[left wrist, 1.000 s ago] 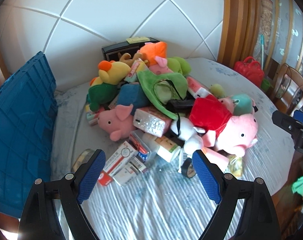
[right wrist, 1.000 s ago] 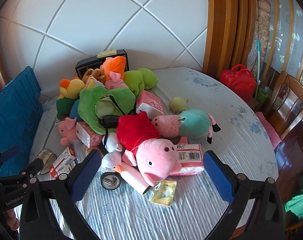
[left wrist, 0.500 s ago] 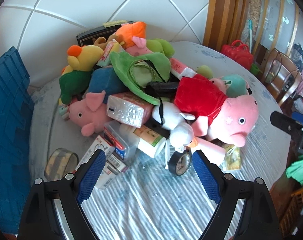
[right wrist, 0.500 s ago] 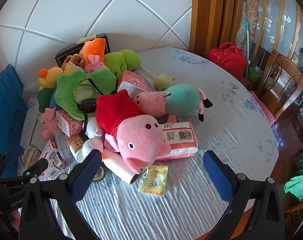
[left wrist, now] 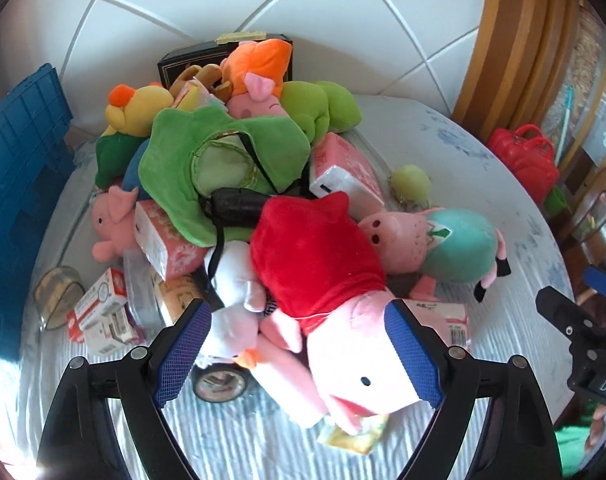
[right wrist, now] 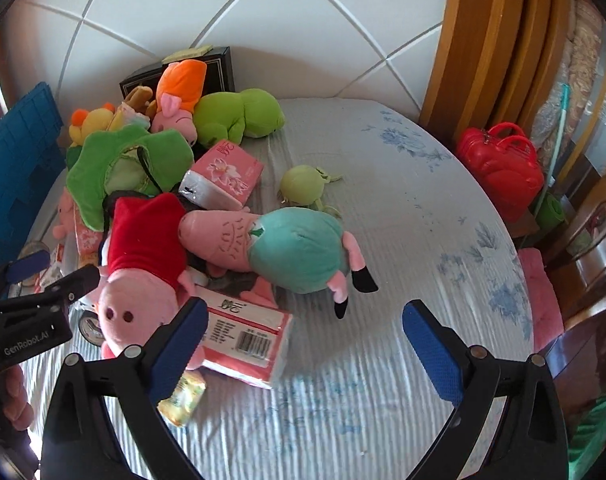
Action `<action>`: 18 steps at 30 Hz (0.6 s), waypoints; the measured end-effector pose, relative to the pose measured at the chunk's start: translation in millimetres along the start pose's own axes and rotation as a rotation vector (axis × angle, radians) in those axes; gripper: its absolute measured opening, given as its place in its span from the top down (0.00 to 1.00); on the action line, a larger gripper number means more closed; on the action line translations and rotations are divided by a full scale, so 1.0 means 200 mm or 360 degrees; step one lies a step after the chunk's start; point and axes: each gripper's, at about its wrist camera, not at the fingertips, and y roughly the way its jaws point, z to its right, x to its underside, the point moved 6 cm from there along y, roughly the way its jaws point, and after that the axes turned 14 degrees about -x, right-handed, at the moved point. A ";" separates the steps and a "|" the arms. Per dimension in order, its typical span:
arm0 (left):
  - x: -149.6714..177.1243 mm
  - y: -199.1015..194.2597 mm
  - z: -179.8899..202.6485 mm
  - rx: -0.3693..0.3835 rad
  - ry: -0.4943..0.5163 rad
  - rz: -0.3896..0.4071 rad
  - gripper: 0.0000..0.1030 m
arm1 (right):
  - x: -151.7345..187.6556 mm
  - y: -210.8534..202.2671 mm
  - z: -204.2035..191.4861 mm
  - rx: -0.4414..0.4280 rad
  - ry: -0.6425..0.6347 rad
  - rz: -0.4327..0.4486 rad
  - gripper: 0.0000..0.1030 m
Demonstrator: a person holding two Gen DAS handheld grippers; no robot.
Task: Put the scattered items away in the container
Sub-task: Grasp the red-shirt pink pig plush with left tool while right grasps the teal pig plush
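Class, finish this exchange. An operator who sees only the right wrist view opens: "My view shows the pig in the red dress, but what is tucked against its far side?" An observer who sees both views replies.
Observer: A white plush lies against the red-dressed pig, partly under it.
Operator: Is the left gripper open?
Observer: Yes. The left gripper is open, its pads either side of the pig's head, gripping nothing.
Operator: Anything small near the blue crate?
Observer: Red-and-white boxes lie beside a clear tape roll, close to the blue crate.
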 end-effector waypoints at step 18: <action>0.01 0.16 0.27 -0.0246 -0.0005 -0.0363 0.14 | -0.24 0.18 0.04 -0.0277 -0.0411 -0.0142 0.04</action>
